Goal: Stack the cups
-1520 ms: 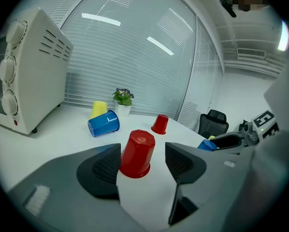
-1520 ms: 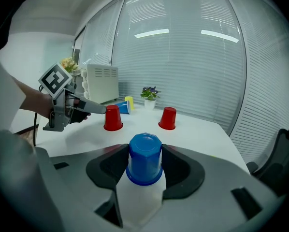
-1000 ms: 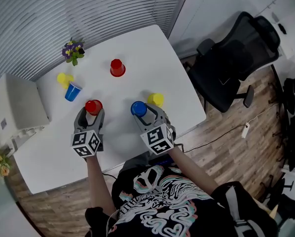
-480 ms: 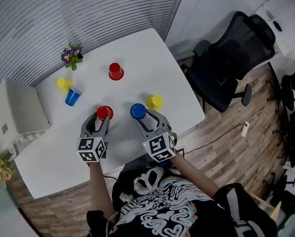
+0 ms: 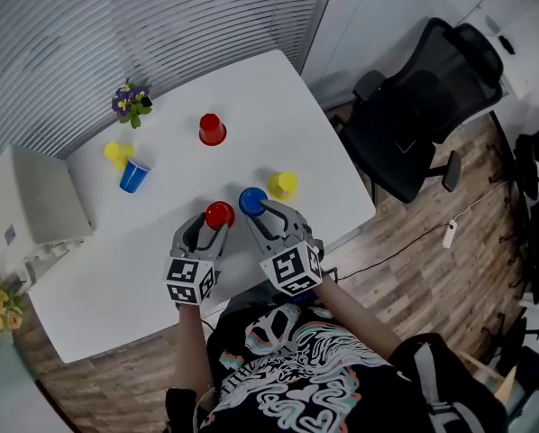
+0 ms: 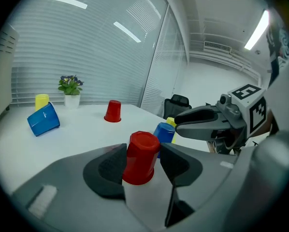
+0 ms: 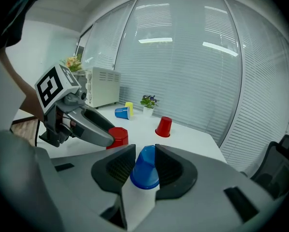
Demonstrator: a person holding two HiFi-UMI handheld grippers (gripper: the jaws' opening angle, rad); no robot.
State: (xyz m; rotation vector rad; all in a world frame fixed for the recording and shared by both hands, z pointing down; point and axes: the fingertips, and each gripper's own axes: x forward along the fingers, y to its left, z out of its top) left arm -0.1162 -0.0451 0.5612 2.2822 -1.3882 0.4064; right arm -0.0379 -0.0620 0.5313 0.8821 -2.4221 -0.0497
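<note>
My left hand-held gripper (image 5: 214,227) is clamped on an upside-down red cup (image 5: 219,214), a pad pressing each side of it. My right hand-held gripper (image 5: 262,216) has an upside-down blue cup (image 5: 252,200) between its jaws, which are closing, and the pads already touch its sides. In the head view the 2 held cups sit just beside each other at lower centre, over the near edge of the white worktop (image 5: 278,106). A yellow cup (image 5: 283,185) stands just right of the blue one. Further up, a second red cup (image 5: 212,128) stands upside down. At the left, a tipped blue cup (image 5: 132,175) lies against a second yellow cup (image 5: 116,151), near a potted flower (image 5: 132,100).
</note>
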